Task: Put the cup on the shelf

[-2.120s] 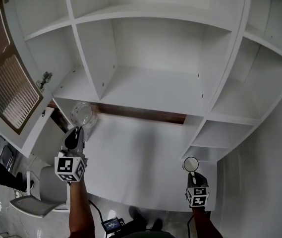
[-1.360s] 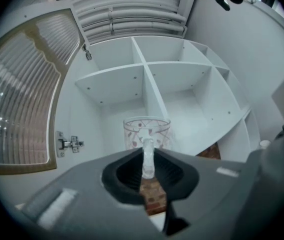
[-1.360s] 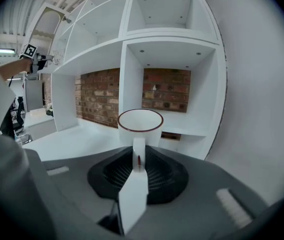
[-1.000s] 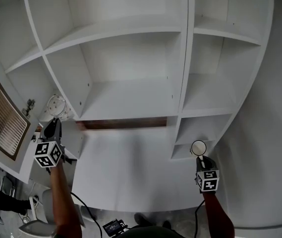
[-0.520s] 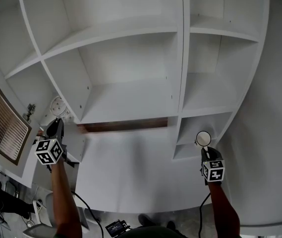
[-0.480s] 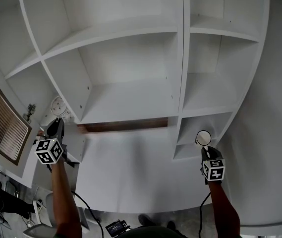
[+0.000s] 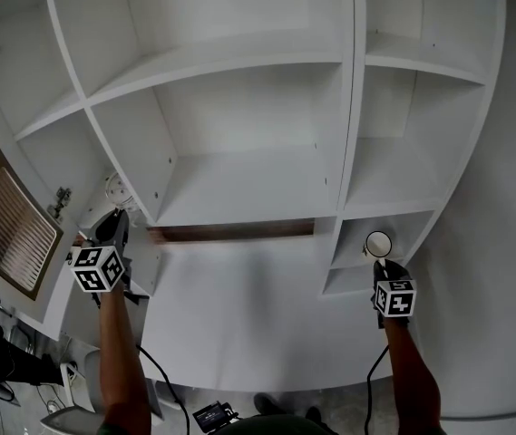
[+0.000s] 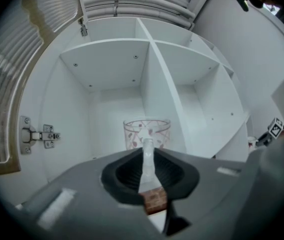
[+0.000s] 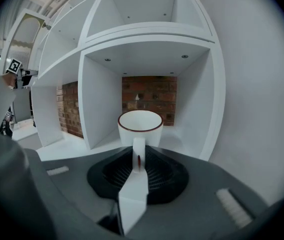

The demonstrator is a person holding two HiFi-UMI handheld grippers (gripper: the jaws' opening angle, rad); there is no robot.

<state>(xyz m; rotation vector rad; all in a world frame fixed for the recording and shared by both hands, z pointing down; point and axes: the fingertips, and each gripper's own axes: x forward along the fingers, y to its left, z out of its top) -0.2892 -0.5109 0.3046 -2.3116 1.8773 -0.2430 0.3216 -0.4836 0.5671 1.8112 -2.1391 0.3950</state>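
At lower left of head view, clamped left gripper (image 7: 113, 227) on handle of glass cup (image 7: 119, 189), held at left bay of shelf (image 7: 239, 184). At lower right, clamped right gripper (image 7: 383, 266) on handle of white cup (image 7: 378, 243), held at mouth of lowest right bay; brick wall (image 9: 149, 91) behind.

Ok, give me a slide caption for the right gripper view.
Right gripper holds a white cup by its handle, facing a shelf compartment backed by brick.
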